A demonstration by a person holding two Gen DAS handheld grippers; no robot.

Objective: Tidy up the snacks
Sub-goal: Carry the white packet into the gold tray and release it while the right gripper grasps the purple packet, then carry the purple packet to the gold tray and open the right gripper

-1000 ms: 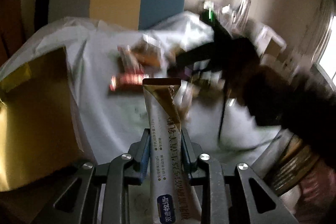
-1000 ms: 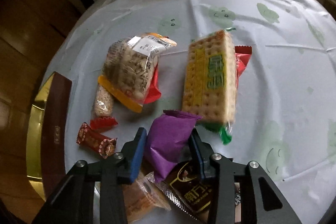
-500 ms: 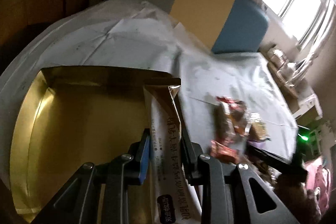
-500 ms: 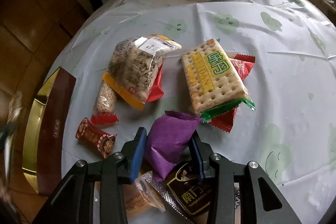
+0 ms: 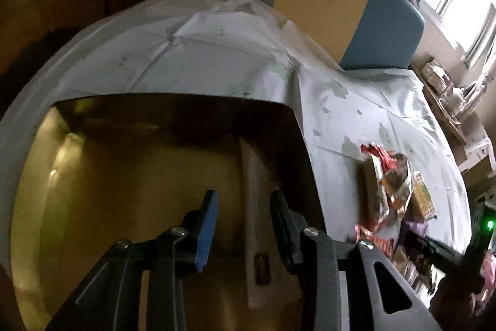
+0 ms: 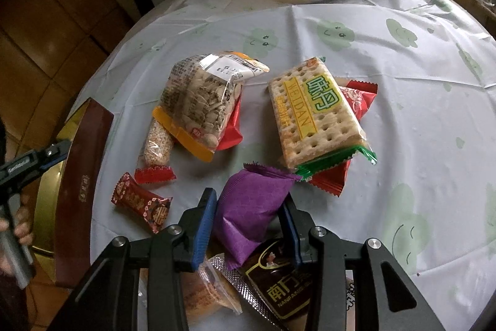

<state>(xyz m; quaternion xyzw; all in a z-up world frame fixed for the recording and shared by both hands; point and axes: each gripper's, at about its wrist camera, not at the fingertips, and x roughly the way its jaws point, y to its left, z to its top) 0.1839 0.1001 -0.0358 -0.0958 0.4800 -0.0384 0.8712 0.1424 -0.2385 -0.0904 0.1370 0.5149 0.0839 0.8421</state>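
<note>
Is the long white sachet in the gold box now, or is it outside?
In. The long white sachet lies blurred over the gold box floor, between the left gripper jaws, which have just been opening and stand clear of it.

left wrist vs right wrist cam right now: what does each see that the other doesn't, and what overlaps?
Left wrist only: the gold inside of the box, and a long white stick pack blurred between the left gripper, whose jaws have just been opening and no longer press it.

Right wrist only: the right gripper shut on a purple packet, with a dark brown sachet under it and a small red candy on the cloth.

Both: the box, the pale tablecloth, the cracker pack and the seed bag.
</note>
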